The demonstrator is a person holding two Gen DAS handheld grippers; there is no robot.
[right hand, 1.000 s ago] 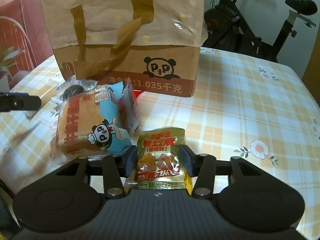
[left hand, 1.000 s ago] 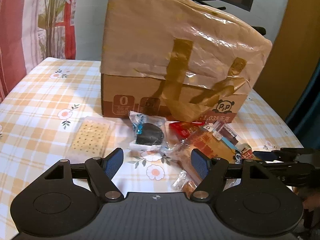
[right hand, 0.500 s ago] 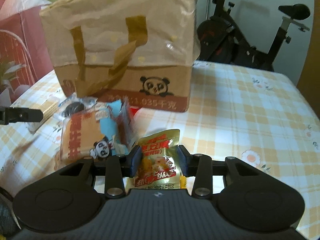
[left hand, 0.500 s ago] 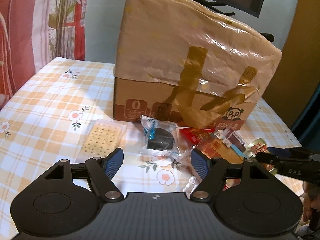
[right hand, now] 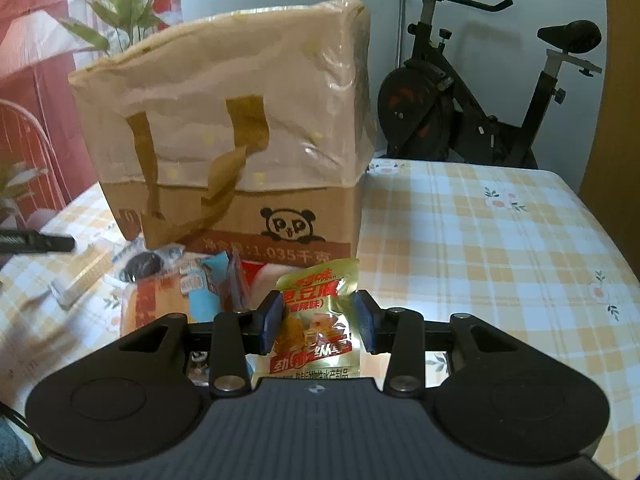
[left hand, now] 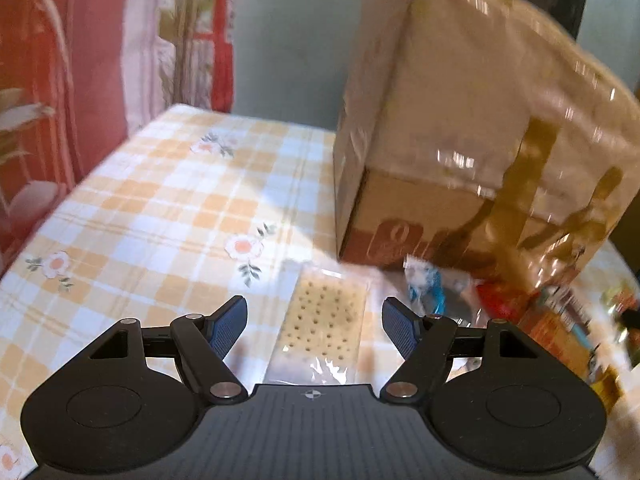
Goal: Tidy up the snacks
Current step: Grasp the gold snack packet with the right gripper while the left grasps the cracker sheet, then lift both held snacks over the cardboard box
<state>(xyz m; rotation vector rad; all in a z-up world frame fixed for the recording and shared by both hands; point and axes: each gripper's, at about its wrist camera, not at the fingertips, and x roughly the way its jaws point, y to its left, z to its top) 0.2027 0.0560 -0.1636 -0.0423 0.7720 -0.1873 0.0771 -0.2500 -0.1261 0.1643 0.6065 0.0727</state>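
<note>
The right gripper (right hand: 317, 322) has its blue pads closed against both sides of a gold snack packet (right hand: 314, 330) with red and yellow print, gripped at mid-height and standing upright between them, its crimped top pointing to twelve o'clock. At ten o'clock from the packet lies a bread bun pack (right hand: 172, 304) in orange and light blue wrapping, with a dark round cookie in clear wrap (right hand: 142, 266) just beyond it and a red packet (right hand: 256, 270) showing behind the bun pack. Straight ahead at twelve o'clock stands the cardboard box (right hand: 248, 216) with a panda logo; a brown paper bag (right hand: 224, 112) with darker handles is pulled over its upper part. The snacks are heaped right against the box's front face. Past the table's far edge at one to two o'clock stands a black exercise bike (right hand: 472, 96). The tip of the other gripper is visible at nine o'clock.

The left gripper (left hand: 315, 326) is spread wide with nothing between its fingers, aimed forward and down at the checked tablecloth (left hand: 160, 216). A cracker pack (left hand: 324, 322) in clear wrap lies lengthwise in the gap, running from six toward twelve o'clock, touching neither pad. At one o'clock the same box sits with one corner toward the camera, blurred. At two to three o'clock the remaining snacks are smeared by motion; only blue, red and orange wrappers can be made out. Red patterned curtains (left hand: 60, 80) hang at ten o'clock.
</note>
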